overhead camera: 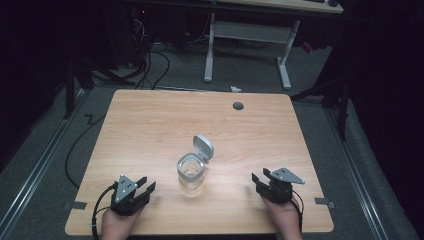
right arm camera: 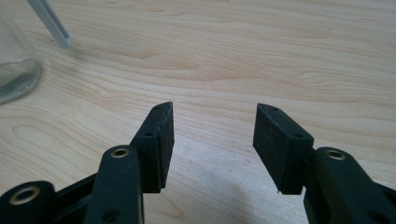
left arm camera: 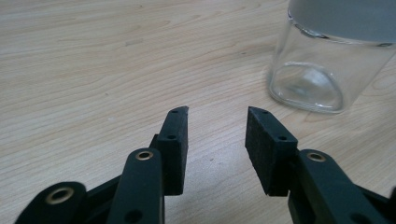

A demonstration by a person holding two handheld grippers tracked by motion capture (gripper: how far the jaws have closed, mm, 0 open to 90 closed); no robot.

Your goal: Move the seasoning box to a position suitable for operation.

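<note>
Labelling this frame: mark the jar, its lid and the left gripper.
jar (overhead camera: 190,172), high view, on its clear glass body.
lid (overhead camera: 204,146), high view, on the flipped-open grey cap.
left gripper (overhead camera: 145,183), high view, midway between its fingertips.

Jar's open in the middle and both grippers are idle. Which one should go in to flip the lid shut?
Probably right. The lid stands open, tilted toward the jar's far right, nearer the right gripper. The left gripper, also open and empty, could steady the glass body.
</note>
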